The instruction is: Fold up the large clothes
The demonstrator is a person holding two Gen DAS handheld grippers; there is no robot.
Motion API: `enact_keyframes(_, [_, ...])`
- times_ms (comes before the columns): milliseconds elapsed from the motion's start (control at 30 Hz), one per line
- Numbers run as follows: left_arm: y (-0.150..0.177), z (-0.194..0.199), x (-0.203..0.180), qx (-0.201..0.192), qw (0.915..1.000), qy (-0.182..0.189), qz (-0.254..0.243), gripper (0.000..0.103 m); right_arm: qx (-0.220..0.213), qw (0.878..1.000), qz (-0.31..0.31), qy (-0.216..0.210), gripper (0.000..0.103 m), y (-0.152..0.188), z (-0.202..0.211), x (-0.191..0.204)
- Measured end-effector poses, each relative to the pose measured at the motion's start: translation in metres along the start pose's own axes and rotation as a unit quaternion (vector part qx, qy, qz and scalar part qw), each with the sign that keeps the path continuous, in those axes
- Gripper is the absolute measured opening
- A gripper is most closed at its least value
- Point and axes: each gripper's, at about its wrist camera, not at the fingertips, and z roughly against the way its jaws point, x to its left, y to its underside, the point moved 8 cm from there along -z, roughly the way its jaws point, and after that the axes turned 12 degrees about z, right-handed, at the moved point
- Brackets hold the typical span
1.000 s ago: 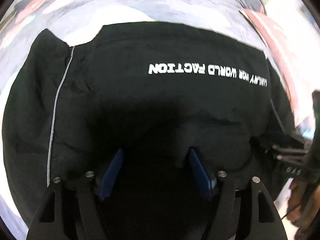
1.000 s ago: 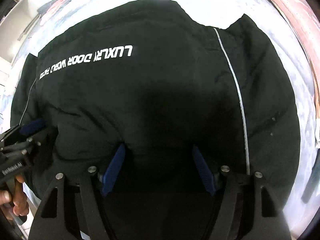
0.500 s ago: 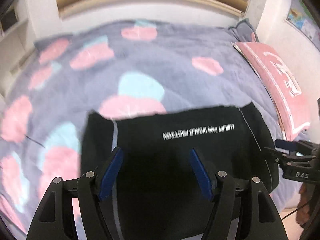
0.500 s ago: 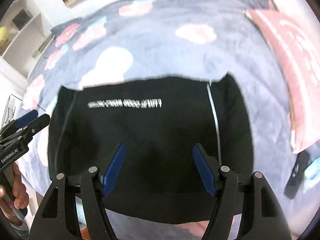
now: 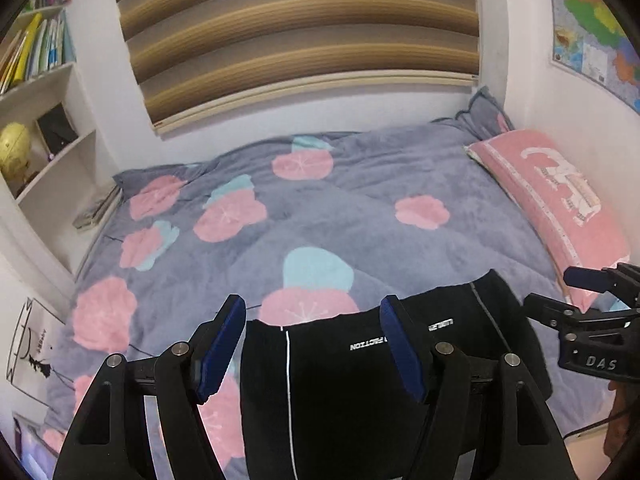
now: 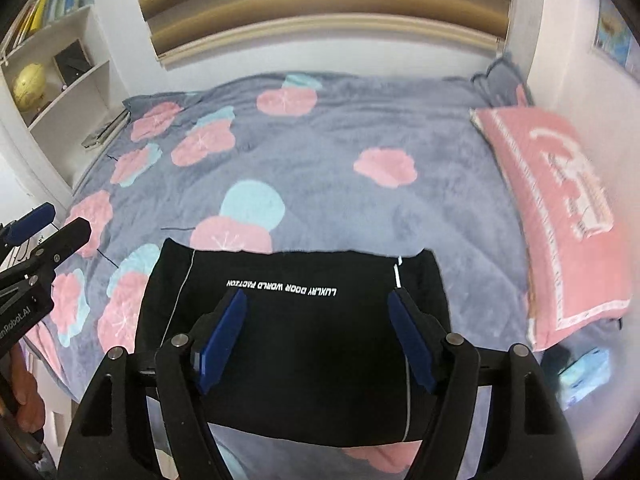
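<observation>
A black garment [image 6: 296, 344] with white lettering and thin white side stripes lies folded into a compact rectangle on the near edge of the bed; it also shows in the left wrist view [image 5: 360, 392]. My left gripper [image 5: 312, 344] is open and empty, held above and behind the garment. My right gripper [image 6: 318, 336] is open and empty too, raised above the garment. Each gripper appears at the edge of the other's view, the right [image 5: 592, 320] and the left [image 6: 36, 240].
The bed carries a grey blanket [image 5: 320, 208] with pink and blue flowers. A pink pillow [image 6: 560, 216] lies along the right side by the wall. White shelves [image 5: 44, 120] with books and a yellow globe stand at the left. A striped blind hangs behind.
Both grippers have pulled back and up from close over the garment. The view now takes in the whole bed and the far wall. The garment lies still.
</observation>
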Motion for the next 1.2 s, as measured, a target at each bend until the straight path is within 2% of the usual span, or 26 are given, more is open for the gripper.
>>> enact_keyframes(133, [0.0,0.015,0.003,-0.007,0.9998,-0.001,0.018,0.071,-0.009,1.0,0.011,0.009,0.077,-0.006,0.019,0.01])
enact_keyframes(367, [0.022,0.005,0.012,0.024,0.9984,0.011,0.05,0.071,0.007,1.0,0.014,-0.005,0.077,0.001,0.012,0.023])
enact_keyframes(933, [0.041,-0.016,0.029,0.061,0.9961,0.002,0.064,0.071,0.042,0.999,0.017,-0.018,0.077,0.017,-0.012,0.035])
enact_keyframes(1200, [0.04,-0.019,0.033,0.06,0.996,-0.004,0.067,0.071,0.049,0.998,0.017,-0.02,0.077,0.019,-0.016,0.037])
